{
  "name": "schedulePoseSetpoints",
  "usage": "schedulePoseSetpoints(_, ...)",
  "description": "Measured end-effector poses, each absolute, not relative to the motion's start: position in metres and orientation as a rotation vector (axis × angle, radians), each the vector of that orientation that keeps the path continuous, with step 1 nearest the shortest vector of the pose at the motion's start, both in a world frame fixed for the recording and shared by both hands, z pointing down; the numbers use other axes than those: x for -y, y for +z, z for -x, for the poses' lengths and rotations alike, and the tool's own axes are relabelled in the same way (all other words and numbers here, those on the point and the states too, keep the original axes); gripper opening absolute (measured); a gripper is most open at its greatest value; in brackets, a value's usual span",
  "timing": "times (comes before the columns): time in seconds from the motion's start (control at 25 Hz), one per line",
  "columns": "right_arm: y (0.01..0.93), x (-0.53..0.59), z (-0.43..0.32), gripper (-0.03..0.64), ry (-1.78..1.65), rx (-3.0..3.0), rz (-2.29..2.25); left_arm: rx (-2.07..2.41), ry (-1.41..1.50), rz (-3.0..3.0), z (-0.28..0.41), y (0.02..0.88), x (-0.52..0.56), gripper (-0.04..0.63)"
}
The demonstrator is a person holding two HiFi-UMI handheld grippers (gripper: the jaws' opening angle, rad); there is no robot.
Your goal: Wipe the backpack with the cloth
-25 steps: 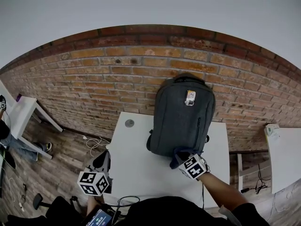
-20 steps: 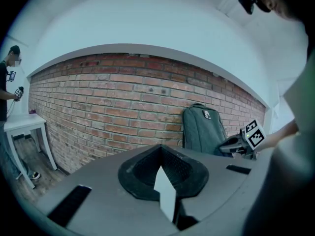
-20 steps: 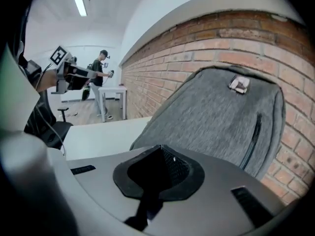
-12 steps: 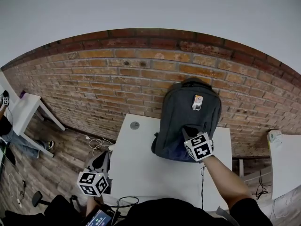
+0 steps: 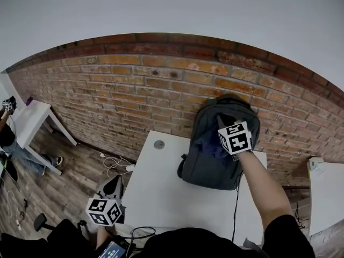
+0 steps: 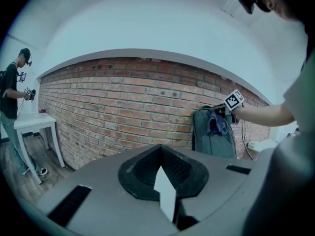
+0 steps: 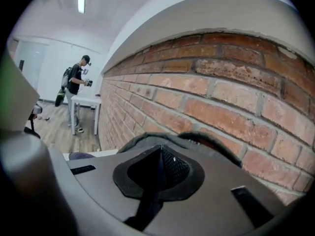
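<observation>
A dark grey backpack [image 5: 215,168] stands upright on the white table [image 5: 161,190], leaning against the brick wall. My right gripper [image 5: 227,127] is at the backpack's top, shut on a dark blue cloth [image 5: 210,144] that hangs against the upper front. In the right gripper view the cloth [image 7: 150,200] fills the slot between the jaws, with the backpack's top handle [image 7: 197,136] just beyond. My left gripper [image 5: 114,186] hangs off the table's left front corner, away from the backpack, its jaws together on nothing. From the left gripper view the backpack [image 6: 211,144] and cloth [image 6: 217,124] show far right.
A round cable hole [image 5: 159,144] sits in the table near the wall. Cables [image 5: 113,163] lie on the wooden floor to the left. A second white table [image 5: 32,120] and a person [image 7: 76,90] are far left. Another white surface [image 5: 328,190] lies to the right.
My right gripper has carried the cloth up the backpack's front, from its bottom edge to its top. The left gripper has stayed in place.
</observation>
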State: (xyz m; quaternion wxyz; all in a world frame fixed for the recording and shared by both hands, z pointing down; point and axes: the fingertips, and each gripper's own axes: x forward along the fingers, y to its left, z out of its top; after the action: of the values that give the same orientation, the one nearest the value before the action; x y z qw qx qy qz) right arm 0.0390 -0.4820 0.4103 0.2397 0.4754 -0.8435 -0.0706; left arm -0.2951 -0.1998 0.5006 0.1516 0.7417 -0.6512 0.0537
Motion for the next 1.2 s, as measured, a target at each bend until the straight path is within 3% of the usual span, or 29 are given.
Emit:
schedulePoseSetpoints(0.4,0.353,0.53,-0.026,0.009,-0.252,2.291,-1.369,1.892,0.125,-2.101,0.302,0.5,0.195,-0.003)
schedulePoseSetpoints(1.2,0.415,0.487,0.013,0.009,-0.15,2.374,-1.204,1.925,0.173,-2.085,0.298,0.492,0.182,-0.003)
